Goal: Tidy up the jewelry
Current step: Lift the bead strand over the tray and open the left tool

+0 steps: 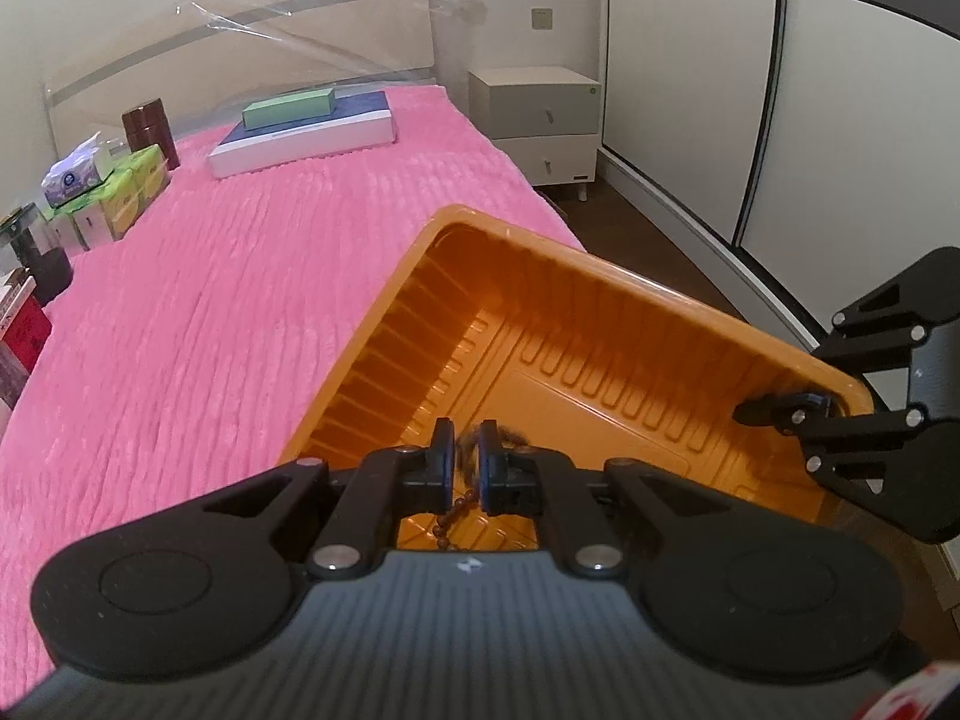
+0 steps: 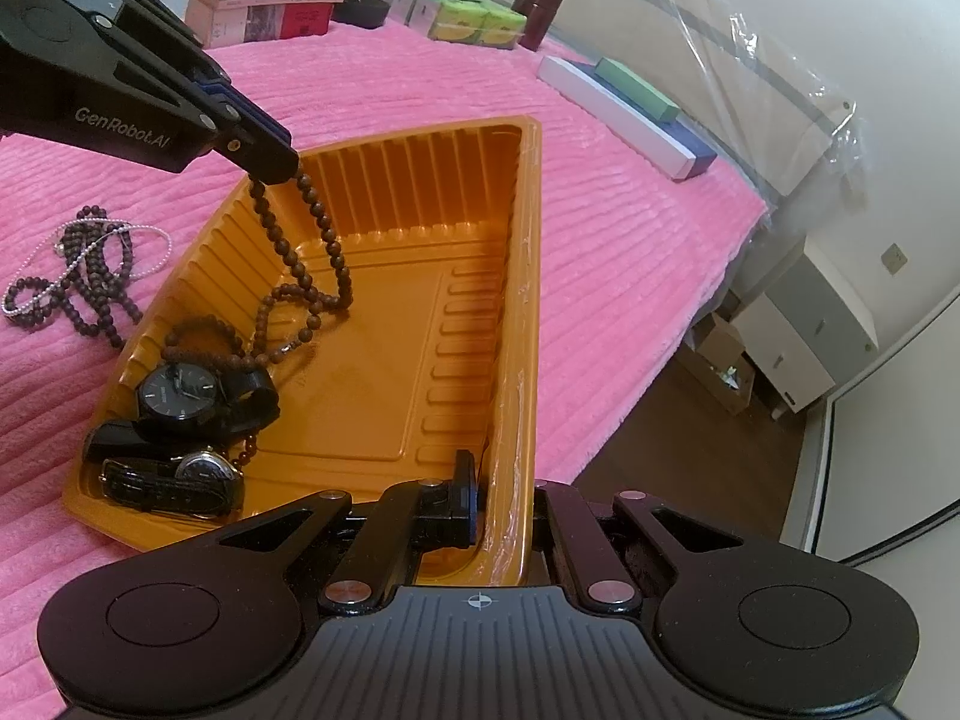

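Beads are hanging from our left gripper (image 2: 267, 165): its jaws are pinching the brown bead necklace (image 2: 312, 276) tight, and the strand is trailing straight down from the jaws into the orange tray (image 2: 468, 252), its lower loops resting on the tray floor. In the left wrist view we are seeing the left gripper (image 1: 465, 462) with a few beads of the brown bead necklace (image 1: 450, 513) dangling just beneath its narrow jaws. Our right gripper (image 2: 501, 504) is clamping the tray's near rim, one jaw inside the wall and the other outside it. Below and to the left of the left jaws, a black-faced watch (image 2: 180, 399) and a second watch (image 2: 192, 474) are lying in the tray's corner. Outside the tray, further left of those jaws, a tangle of dark beads and a pearl strand (image 2: 84, 270) is sitting on the pink bedspread (image 2: 600, 240).
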`<state>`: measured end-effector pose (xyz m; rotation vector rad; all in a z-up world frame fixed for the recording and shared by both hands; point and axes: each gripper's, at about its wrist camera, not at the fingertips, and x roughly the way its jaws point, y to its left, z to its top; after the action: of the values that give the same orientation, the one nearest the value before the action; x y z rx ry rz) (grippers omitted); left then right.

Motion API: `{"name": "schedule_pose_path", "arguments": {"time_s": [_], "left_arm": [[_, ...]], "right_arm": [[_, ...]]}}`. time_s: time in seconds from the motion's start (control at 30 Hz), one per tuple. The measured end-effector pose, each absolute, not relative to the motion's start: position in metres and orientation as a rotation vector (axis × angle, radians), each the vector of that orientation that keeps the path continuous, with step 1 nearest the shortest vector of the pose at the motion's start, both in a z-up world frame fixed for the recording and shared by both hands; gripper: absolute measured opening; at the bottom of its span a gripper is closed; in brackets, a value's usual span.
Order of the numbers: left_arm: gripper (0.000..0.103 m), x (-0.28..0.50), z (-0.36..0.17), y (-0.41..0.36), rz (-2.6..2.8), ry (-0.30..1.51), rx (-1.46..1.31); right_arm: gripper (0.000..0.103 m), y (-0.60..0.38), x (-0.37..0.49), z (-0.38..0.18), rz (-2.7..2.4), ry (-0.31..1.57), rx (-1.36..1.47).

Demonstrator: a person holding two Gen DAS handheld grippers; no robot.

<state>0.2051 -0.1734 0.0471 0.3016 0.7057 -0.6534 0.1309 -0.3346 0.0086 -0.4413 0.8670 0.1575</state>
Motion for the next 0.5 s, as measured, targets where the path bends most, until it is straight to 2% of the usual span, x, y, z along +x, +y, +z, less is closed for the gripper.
{"name": "schedule_pose_path", "arguments": {"time_s": [0.03, 0.07, 0.23, 0.33, 0.5], "left_arm": [[0.017, 0.205, 0.048, -0.173, -0.651, 0.702, 0.301], [0.019, 0.205, 0.049, -0.171, -0.651, 0.699, 0.3], [0.02, 0.204, 0.053, -0.157, -0.622, 0.693, 0.275], [0.027, 0.2, 0.056, -0.138, -0.593, 0.687, 0.247], [0.029, 0.19, 0.054, -0.09, -0.506, 0.692, 0.202]], "right_arm": [[0.003, -0.335, 0.131, 0.009, 0.158, 0.868, -0.442], [0.003, -0.335, 0.131, 0.009, 0.158, 0.867, -0.442], [0.003, -0.334, 0.131, 0.008, 0.157, 0.866, -0.444], [0.003, -0.334, 0.131, 0.008, 0.158, 0.868, -0.444], [0.003, -0.334, 0.13, 0.009, 0.158, 0.868, -0.443]]}}
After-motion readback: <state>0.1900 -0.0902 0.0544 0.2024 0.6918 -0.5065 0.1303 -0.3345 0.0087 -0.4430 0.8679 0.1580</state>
